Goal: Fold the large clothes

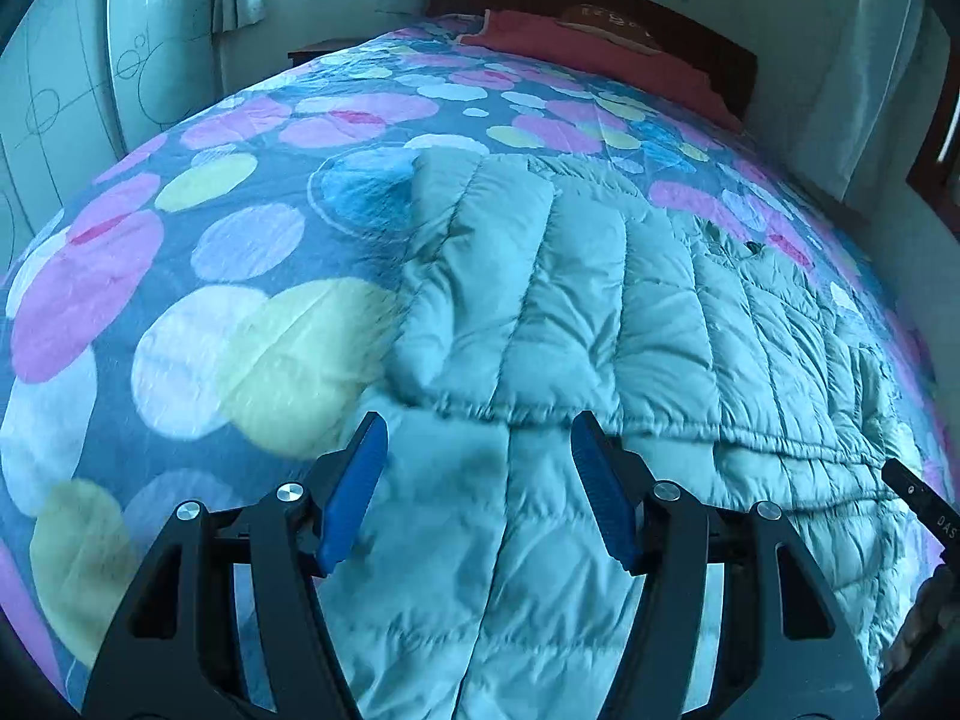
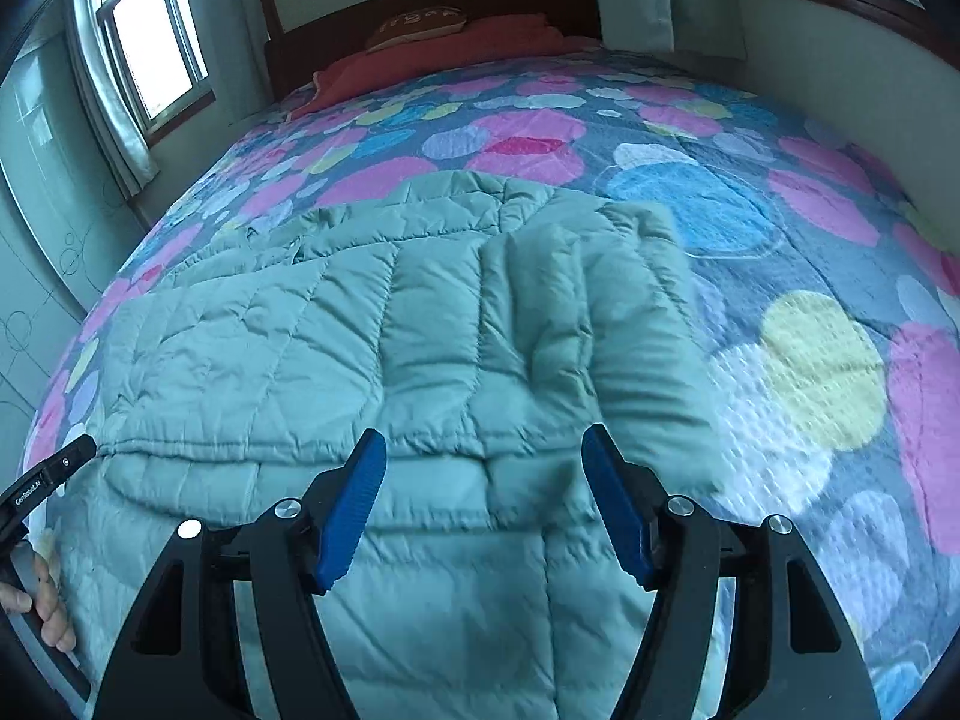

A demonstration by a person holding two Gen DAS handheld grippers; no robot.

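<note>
A pale green quilted down jacket (image 1: 600,300) lies spread on the bed, its upper part folded over the lower part with a stitched hem across the middle. My left gripper (image 1: 480,426) hovers open above the jacket's near left part, blue pads (image 1: 354,498) apart with nothing between them. In the right wrist view the same jacket (image 2: 360,330) fills the centre, a sleeve laid over its right side. My right gripper (image 2: 483,438) is open above the near edge of the fold, holding nothing. The tip of the left tool (image 2: 48,480) and a hand (image 2: 42,600) show at that view's far left.
The bed cover (image 1: 210,330) is grey-blue with big pink, yellow and white dots. A red pillow (image 2: 432,54) and a wooden headboard (image 2: 432,0) are at the far end. A window (image 2: 150,42) and a wardrobe (image 1: 60,90) stand to the left, a wall (image 2: 840,90) to the right.
</note>
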